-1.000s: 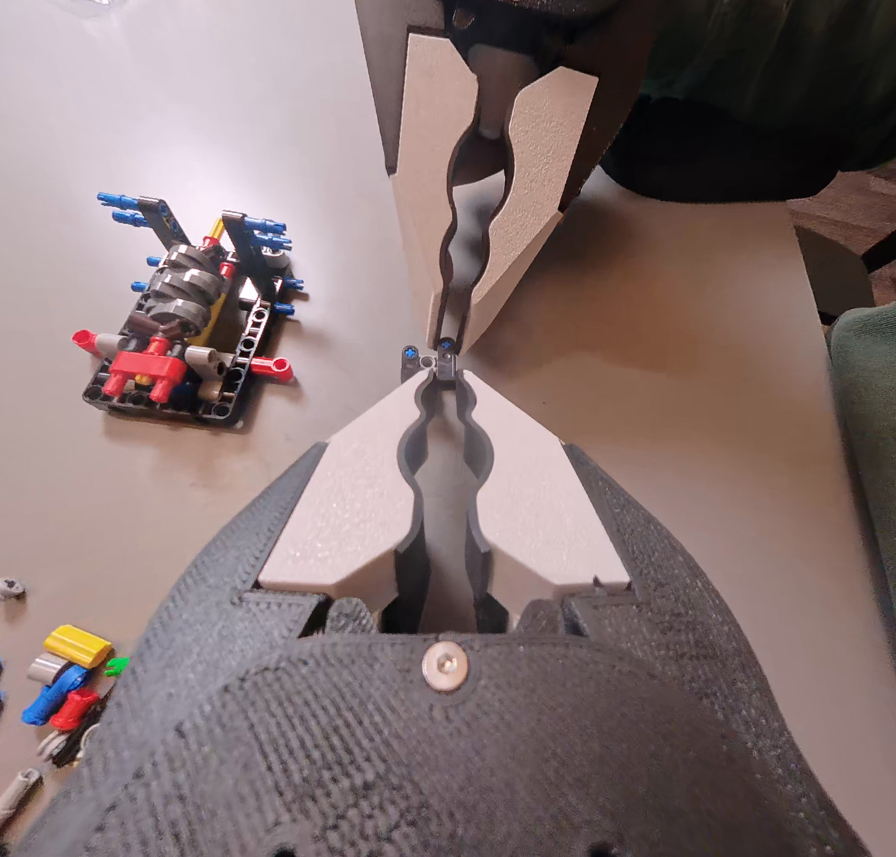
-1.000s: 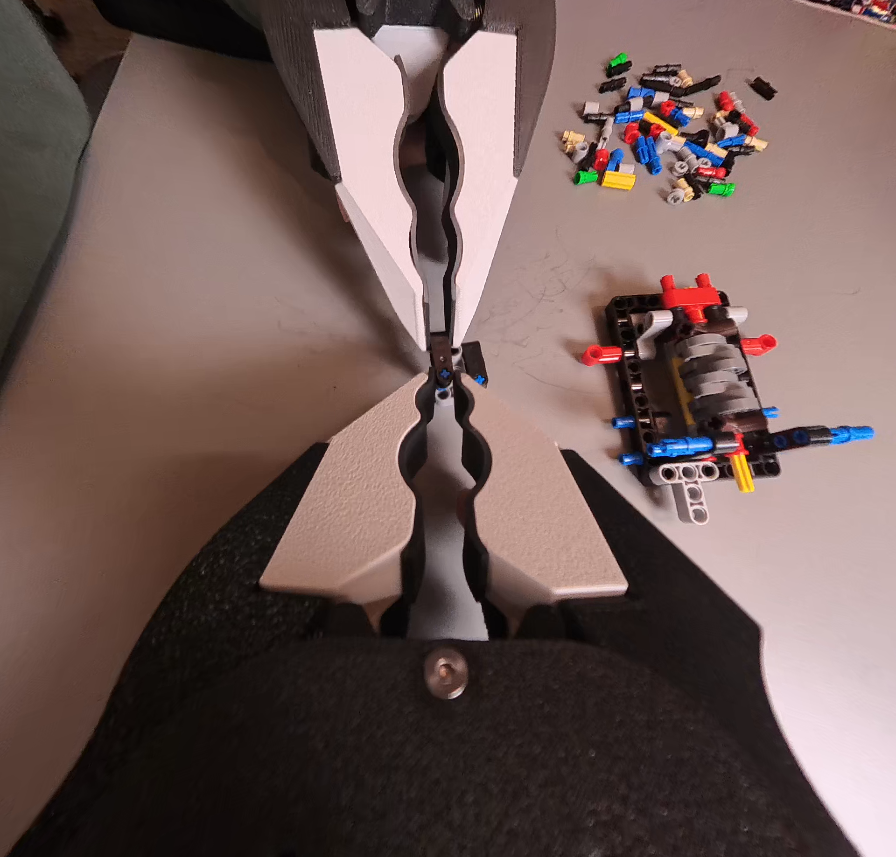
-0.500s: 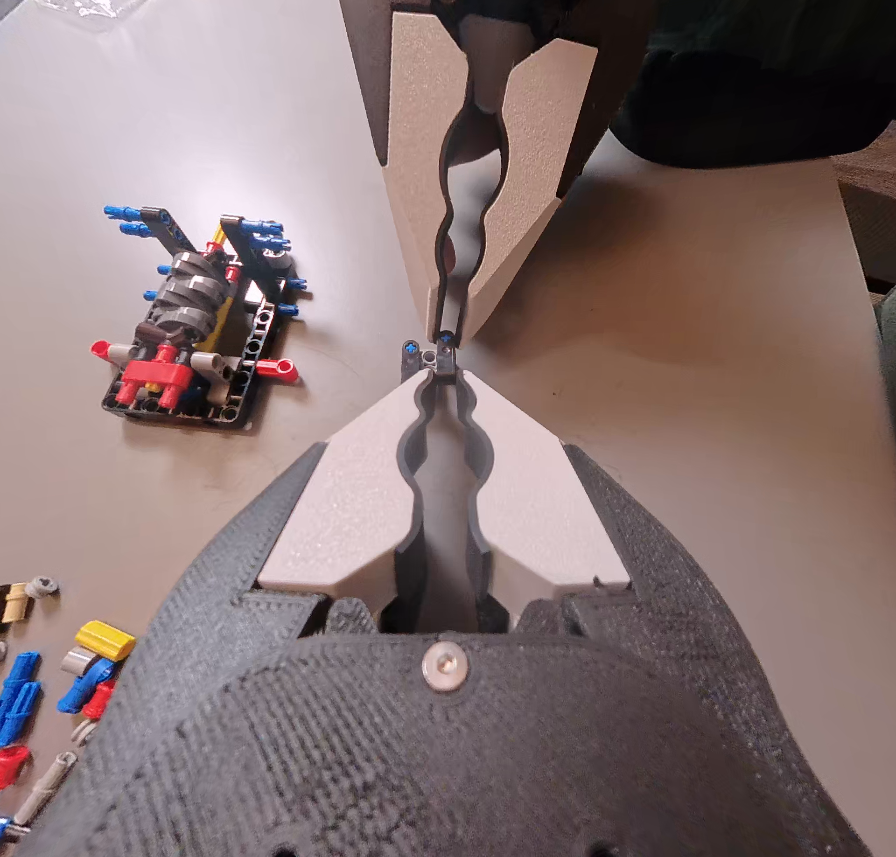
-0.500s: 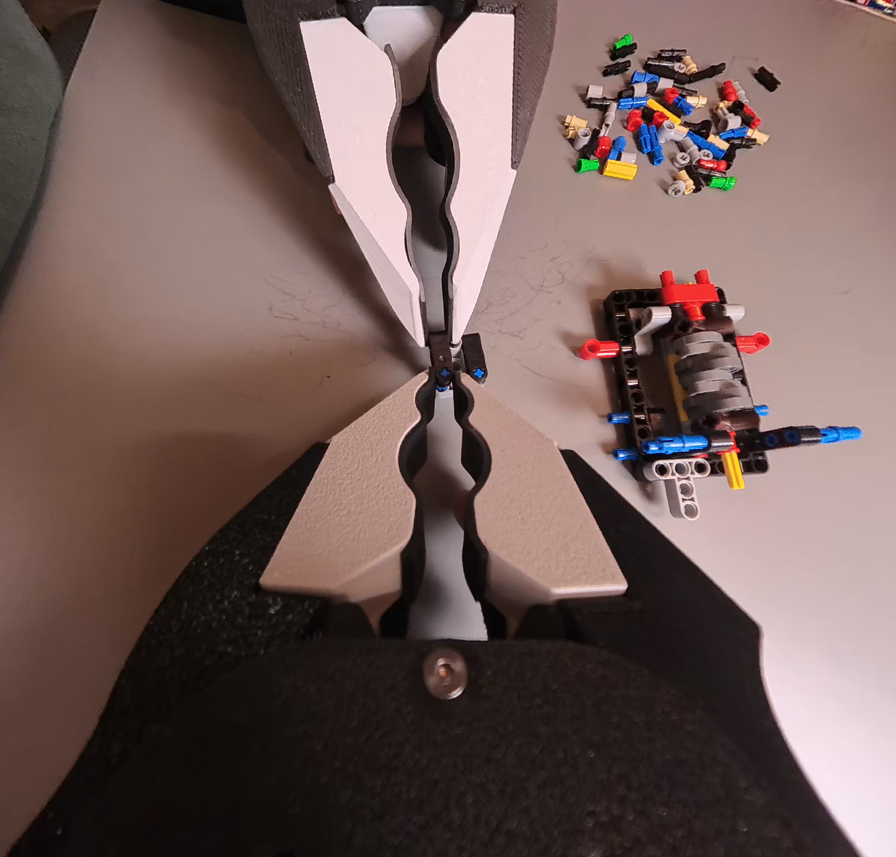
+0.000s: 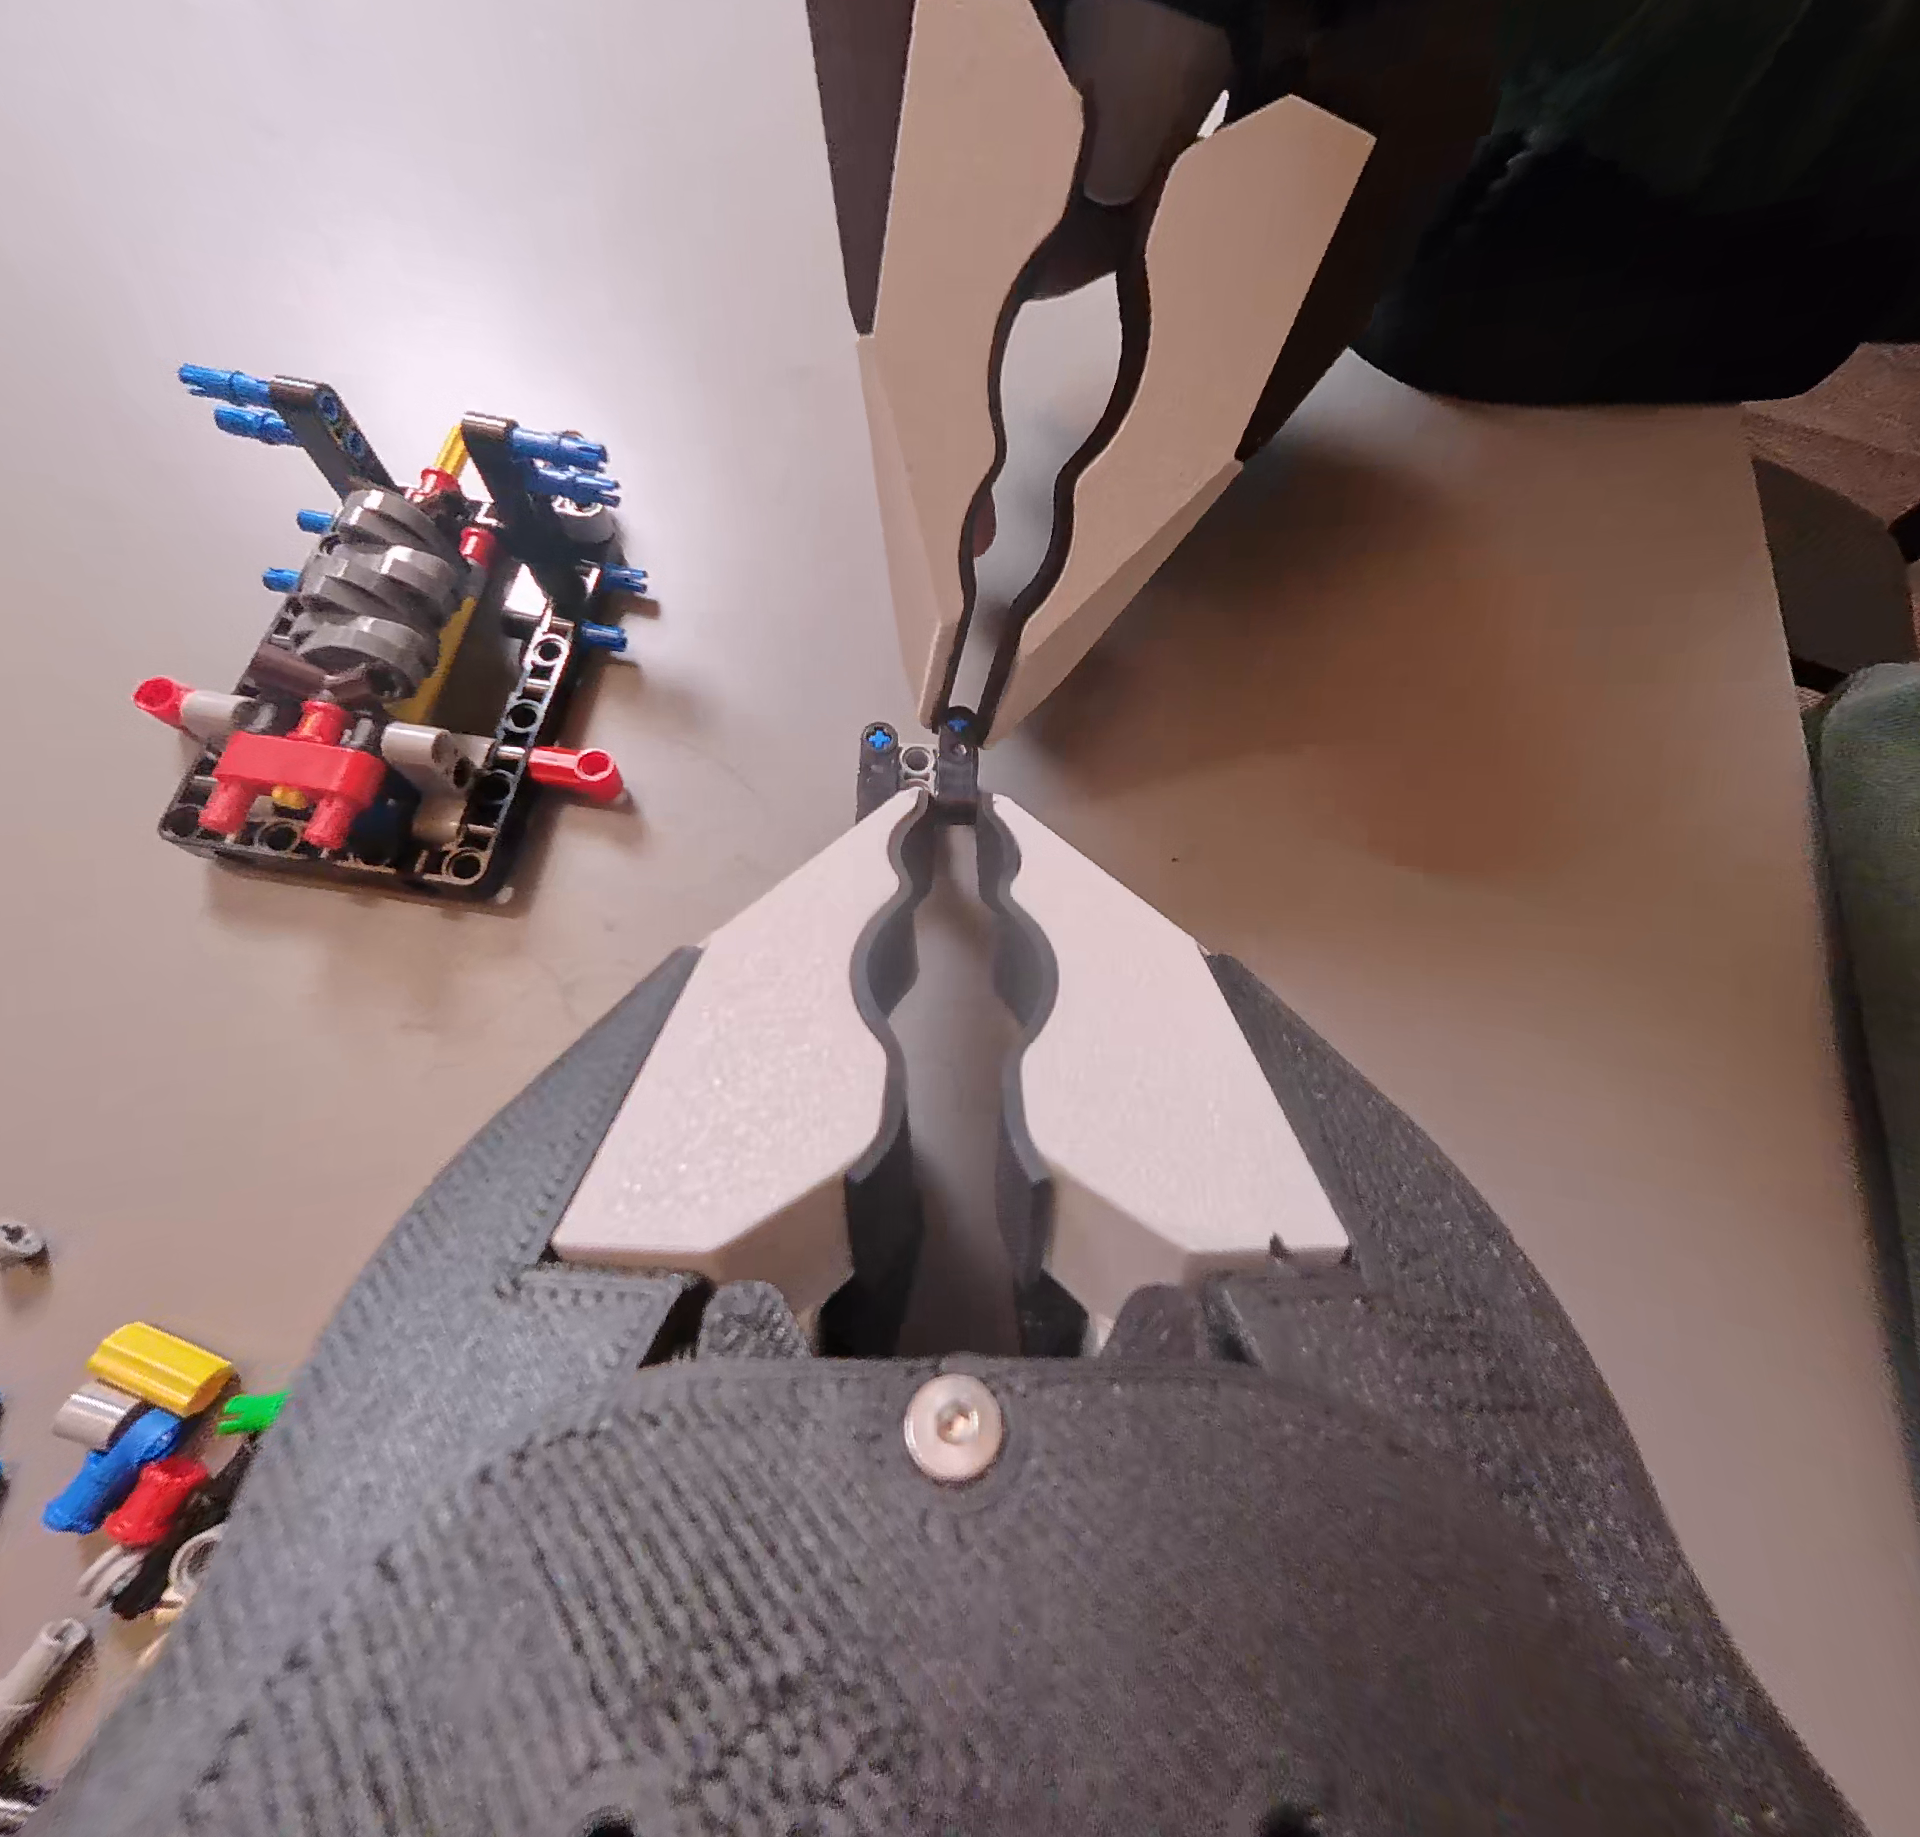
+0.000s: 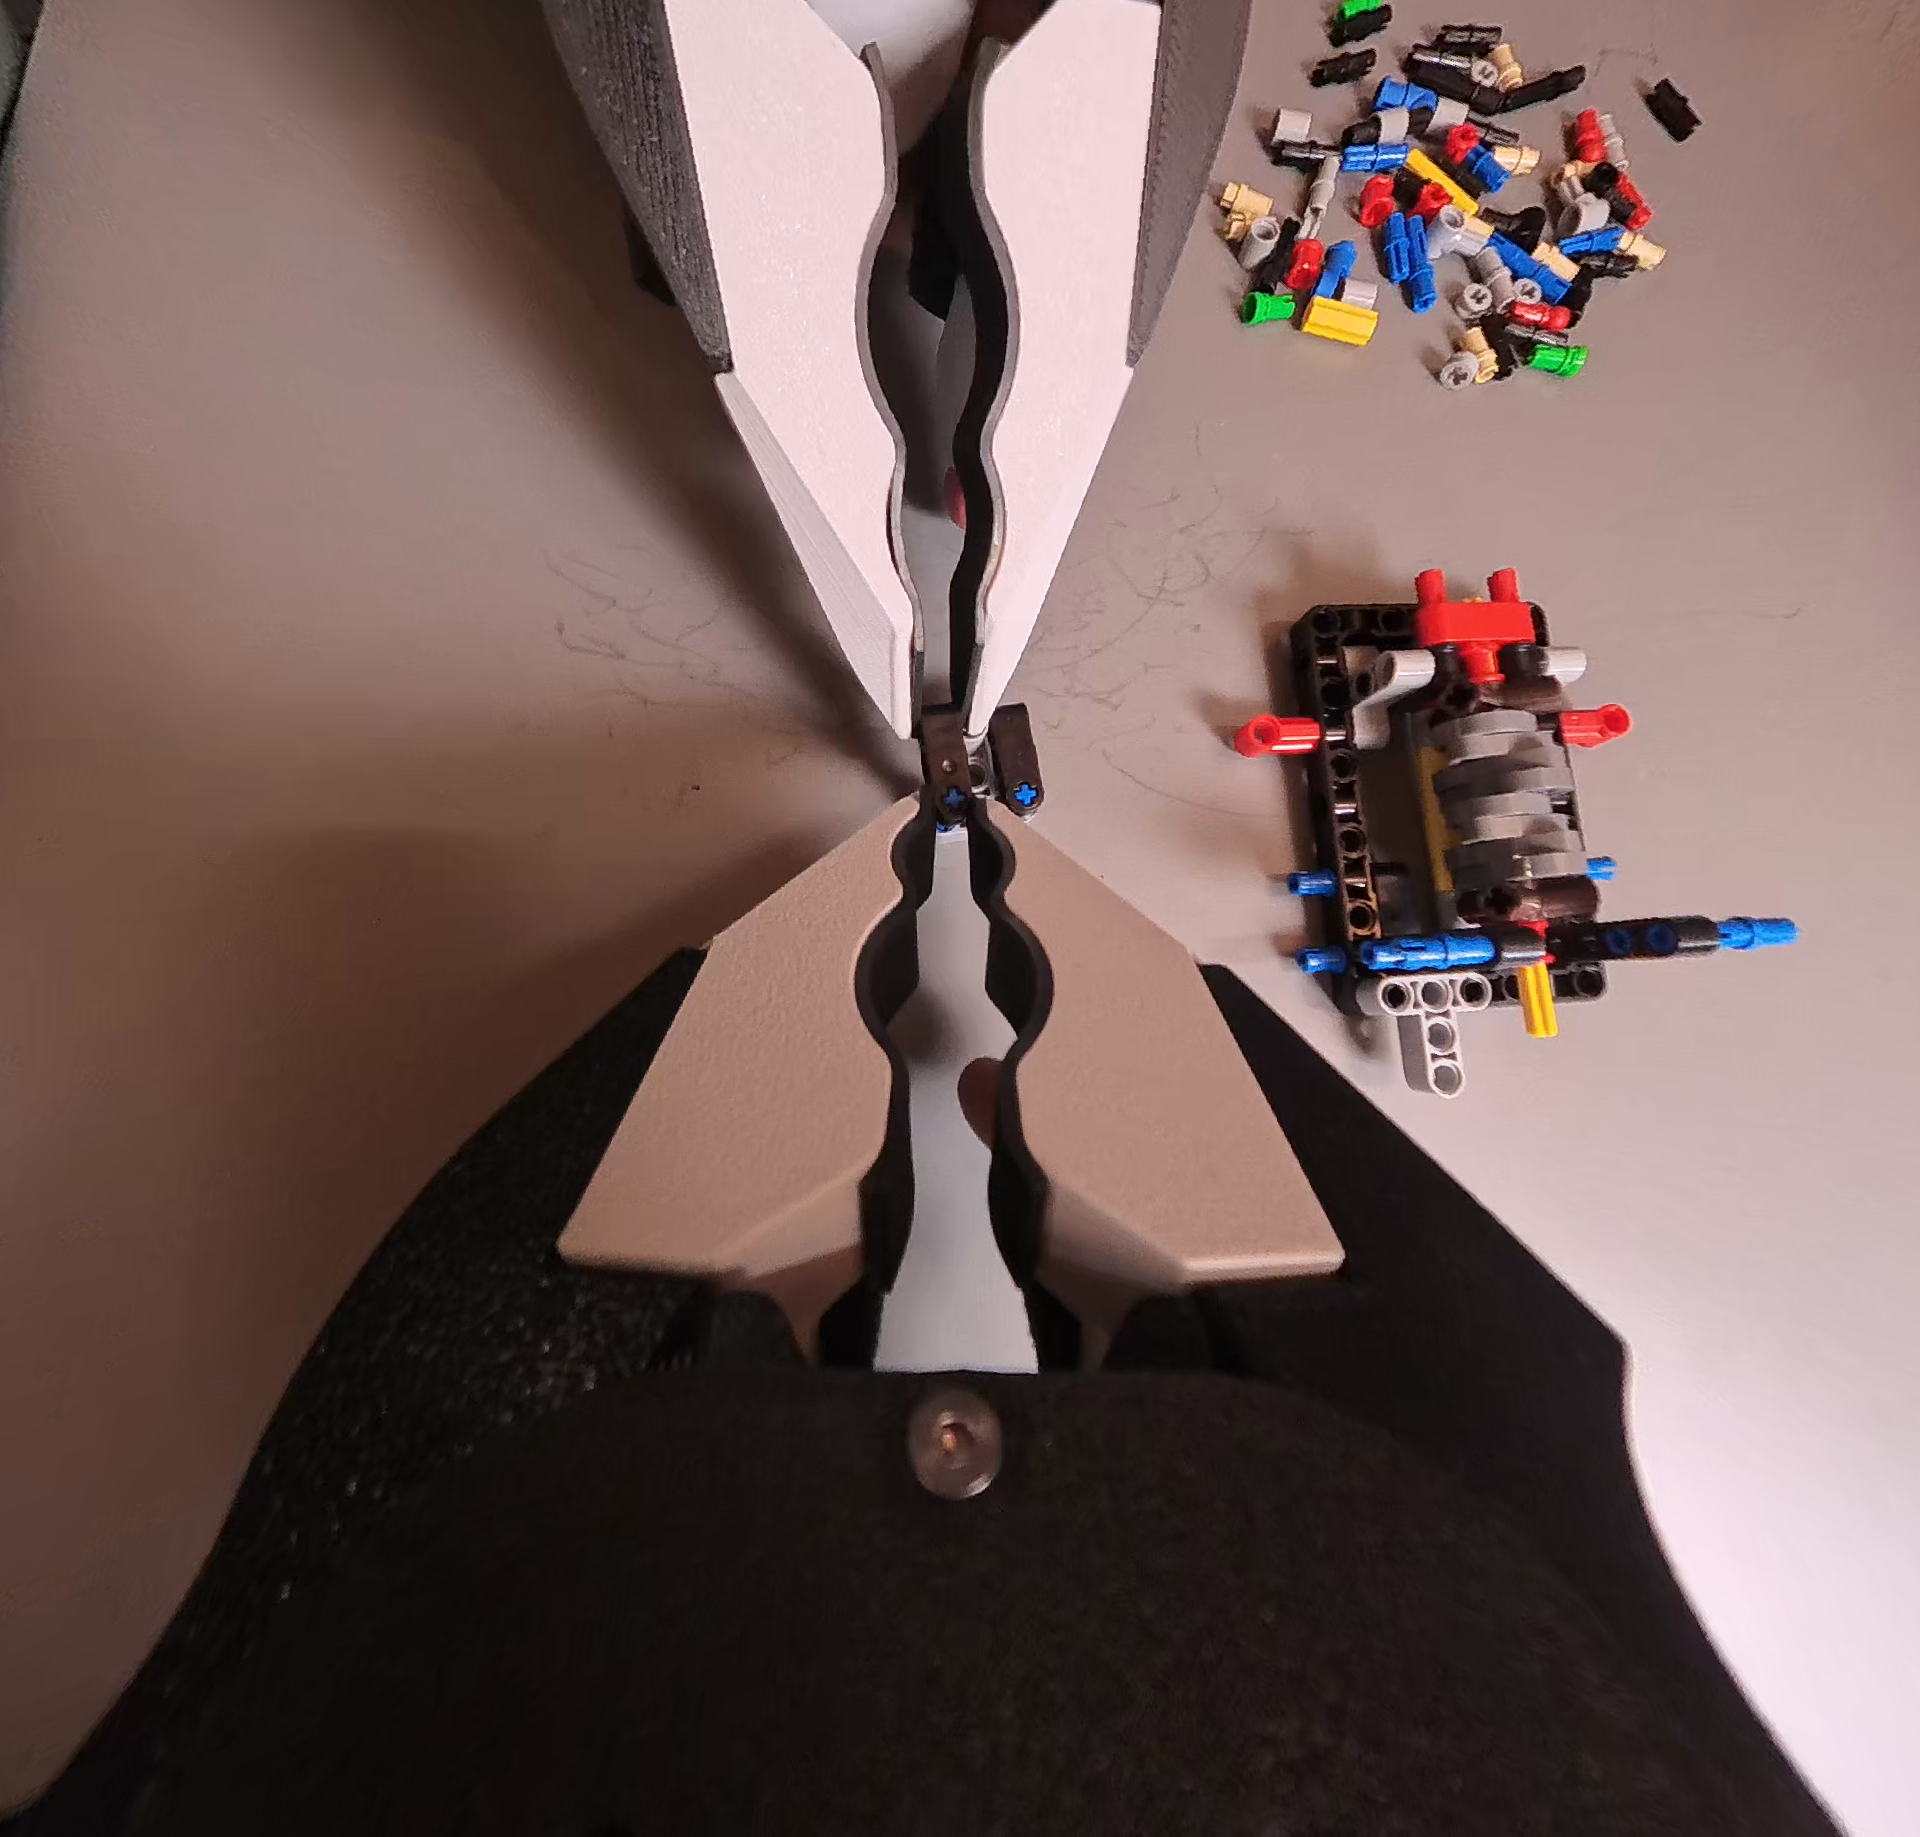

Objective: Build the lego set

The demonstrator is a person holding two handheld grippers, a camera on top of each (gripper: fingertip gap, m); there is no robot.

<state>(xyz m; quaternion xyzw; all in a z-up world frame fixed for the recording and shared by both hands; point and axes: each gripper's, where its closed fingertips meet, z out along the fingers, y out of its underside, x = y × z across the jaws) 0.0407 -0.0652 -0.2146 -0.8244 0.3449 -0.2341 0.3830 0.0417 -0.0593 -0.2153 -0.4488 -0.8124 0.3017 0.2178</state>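
Claws meet tip to tip above the bare middle of the tabletop (image 5: 1455, 956), the small black connector piece (image 5: 956, 771) pinched between them. The left claw (image 5: 951, 816) is clenched on its near end; the right claw (image 6: 956, 821), directly opposite, is clenched on the blue-pinned end, so the piece's long axis runs along the line joining both. A second black lug with a blue cross end juts sideways. The half-built engine frame (image 6: 1455, 821) lies well apart, loose parts (image 6: 1455, 198) beyond.

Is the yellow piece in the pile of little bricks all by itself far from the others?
No, the yellow piece lies at the pile's edge, right against other small pieces.
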